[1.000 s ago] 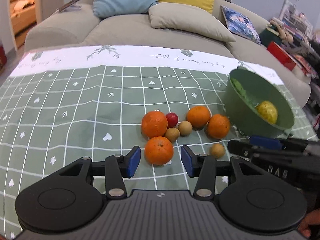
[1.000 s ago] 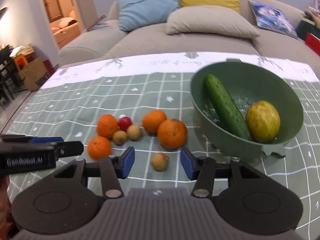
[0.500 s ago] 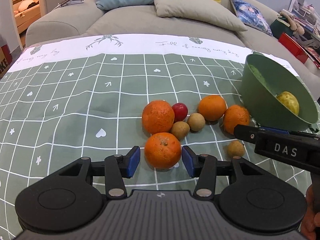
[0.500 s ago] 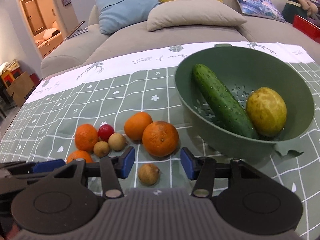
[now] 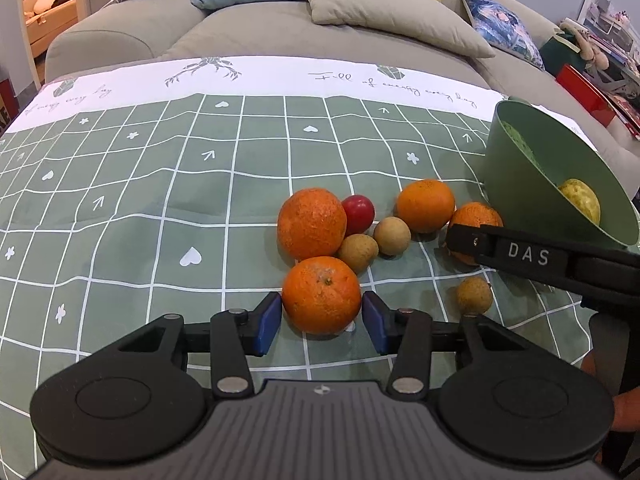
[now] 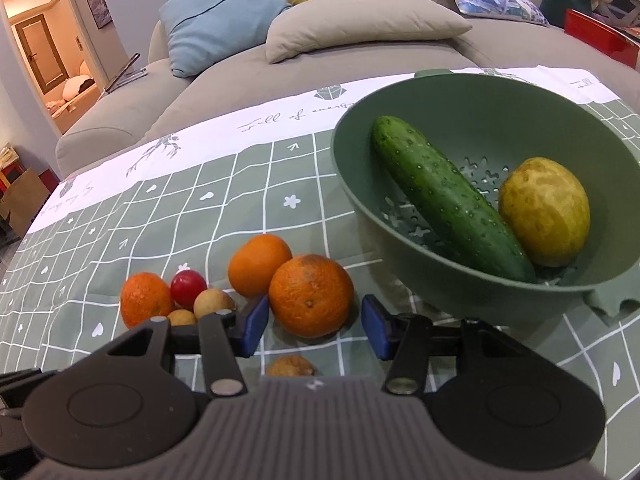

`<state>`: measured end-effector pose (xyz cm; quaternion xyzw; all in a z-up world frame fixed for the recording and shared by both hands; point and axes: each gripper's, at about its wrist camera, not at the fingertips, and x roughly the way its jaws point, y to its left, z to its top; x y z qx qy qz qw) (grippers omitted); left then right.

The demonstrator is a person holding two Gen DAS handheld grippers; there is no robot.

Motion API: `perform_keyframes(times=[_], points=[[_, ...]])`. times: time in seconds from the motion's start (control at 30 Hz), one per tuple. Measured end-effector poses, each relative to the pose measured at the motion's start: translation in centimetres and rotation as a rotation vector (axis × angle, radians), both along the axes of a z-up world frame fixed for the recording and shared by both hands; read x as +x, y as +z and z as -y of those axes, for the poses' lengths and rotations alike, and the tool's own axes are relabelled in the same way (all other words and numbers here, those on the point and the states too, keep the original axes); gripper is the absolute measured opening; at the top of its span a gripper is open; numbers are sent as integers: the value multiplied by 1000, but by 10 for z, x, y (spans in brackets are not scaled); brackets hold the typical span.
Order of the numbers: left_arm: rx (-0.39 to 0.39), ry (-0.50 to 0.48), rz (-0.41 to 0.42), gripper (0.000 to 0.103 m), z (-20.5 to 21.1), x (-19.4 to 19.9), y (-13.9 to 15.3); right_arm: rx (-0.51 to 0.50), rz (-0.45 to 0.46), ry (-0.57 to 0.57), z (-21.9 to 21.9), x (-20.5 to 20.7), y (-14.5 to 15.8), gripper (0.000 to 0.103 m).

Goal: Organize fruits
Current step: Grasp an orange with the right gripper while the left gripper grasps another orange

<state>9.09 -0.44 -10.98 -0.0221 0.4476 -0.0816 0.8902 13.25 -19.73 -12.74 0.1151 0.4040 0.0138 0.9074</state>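
Several oranges, a red fruit (image 5: 359, 214) and small brown fruits lie on the green checked cloth. My left gripper (image 5: 322, 322) is open, its blue pads on either side of the nearest orange (image 5: 321, 295), not pressing it. My right gripper (image 6: 311, 326) is open around another orange (image 6: 311, 296); it also shows in the left wrist view (image 5: 472, 220) behind the right gripper's black finger. A green colander (image 6: 400, 240) at the right holds a cucumber (image 6: 448, 200) and a yellow fruit (image 6: 546, 210).
A small brown fruit (image 6: 291, 366) lies just under my right gripper. A second orange (image 6: 259, 265) sits behind the one between the right pads. A grey sofa (image 5: 280, 28) with cushions stands beyond the table's far edge.
Both grippers have moved forward and down. The left pads now flank the nearest orange. The right gripper has passed over the small brown fruit and now brackets an orange.
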Motion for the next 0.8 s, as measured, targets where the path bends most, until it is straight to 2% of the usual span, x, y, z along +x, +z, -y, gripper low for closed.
perform_keyframes(times=[0.1,0.4,0.8], points=[[-9,-3,-4,49,0,1,1,2,-5,8,-1,4,-1,46],[-7,0,5,46,-3,-4,7,-8,3,61,0,-4,5,42],[-91,-6,54,46,-2,-15,56,-40,80,255,4,-41,57,42]])
